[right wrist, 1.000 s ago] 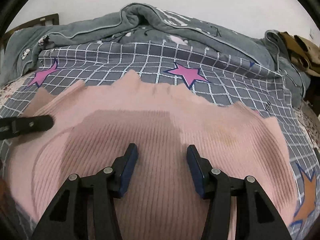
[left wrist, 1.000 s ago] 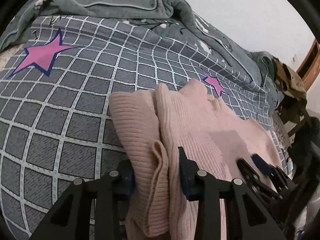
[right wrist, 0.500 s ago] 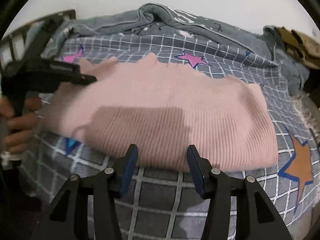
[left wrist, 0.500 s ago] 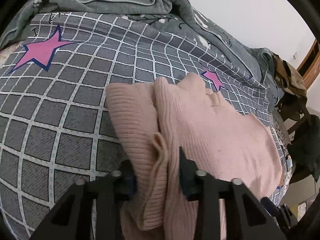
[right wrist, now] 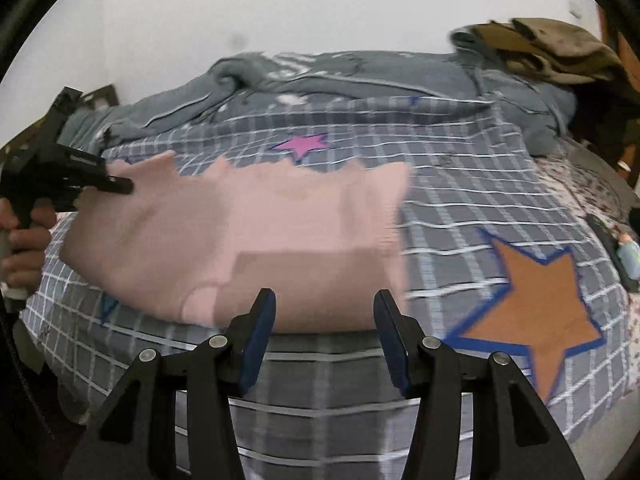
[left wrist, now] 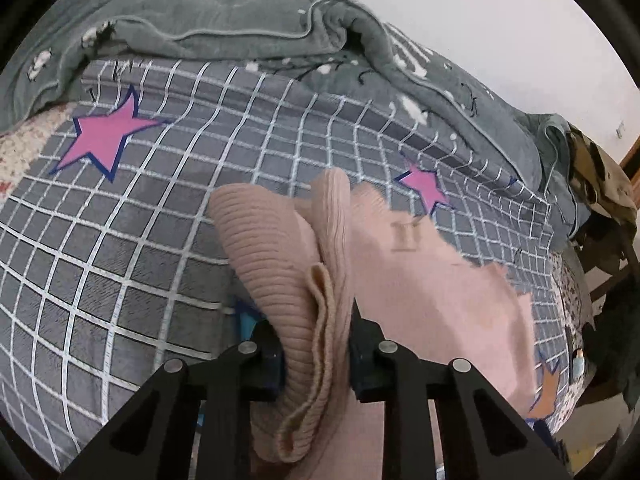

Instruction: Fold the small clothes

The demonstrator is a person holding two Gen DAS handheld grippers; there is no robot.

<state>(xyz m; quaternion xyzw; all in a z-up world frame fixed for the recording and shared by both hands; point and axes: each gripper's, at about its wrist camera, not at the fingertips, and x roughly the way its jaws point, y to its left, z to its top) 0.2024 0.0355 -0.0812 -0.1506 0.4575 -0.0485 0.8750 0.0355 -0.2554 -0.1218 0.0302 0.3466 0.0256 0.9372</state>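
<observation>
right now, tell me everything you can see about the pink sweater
The pink sweater is a pale pink ribbed knit, soft and thick, lying folded on the grey checked bedspread near its front edge. Its left end is bunched into rolled folds, and the left gripper, whose jaws have just been closing, is clamped on that bunch. The right gripper hangs open just in front of it, not touching.

One pink sweater [right wrist: 240,240] lay on one bed [right wrist: 460,208]. Two tongs were in view, the left tongs [left wrist: 316,354] and the right tongs [right wrist: 324,336]. One grey blanket [left wrist: 240,28] lay far back. Two pink stars [left wrist: 108,136] and one orange star [right wrist: 536,296] showed.
</observation>
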